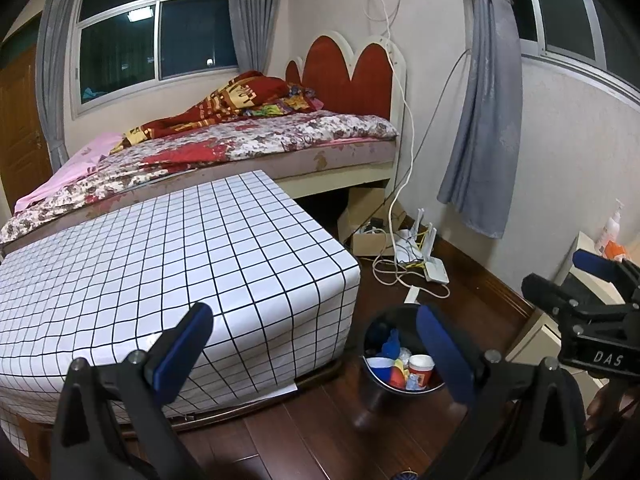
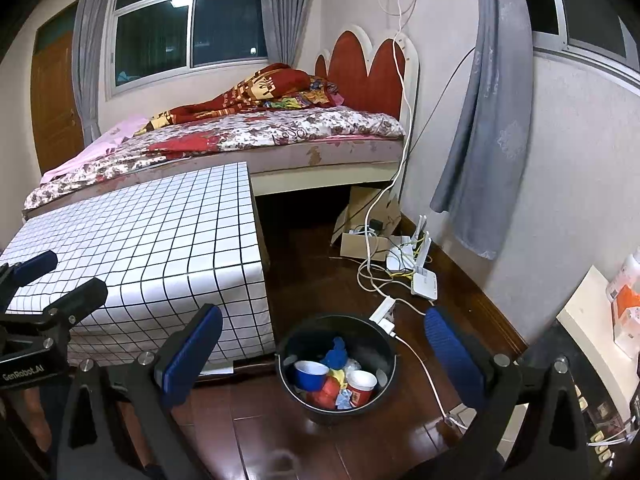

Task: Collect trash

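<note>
The task looks nearly done: the black bin (image 2: 336, 368) on the floor off the checked counter (image 2: 152, 240) corner already holds cups and wrappers, while left gripper (image 1: 316, 356) and right gripper (image 2: 324, 360) hover with jaws spread, empty.

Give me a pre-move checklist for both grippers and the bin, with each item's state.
1. Left gripper empty: ok, open, nothing between its fingers.
2. Right gripper empty: ok, open, nothing held.
3. Bin upright on the floor: ok.
4. Trash inside the bin: ok, a blue cup, a red-and-white cup and wrappers lie in it.
5. Checked cloth free of trash: ok on the part in view.
6. Floor around the bin free of trash: cannot tell; only cables and routers show, and the near floor is hidden by the grippers.
</note>
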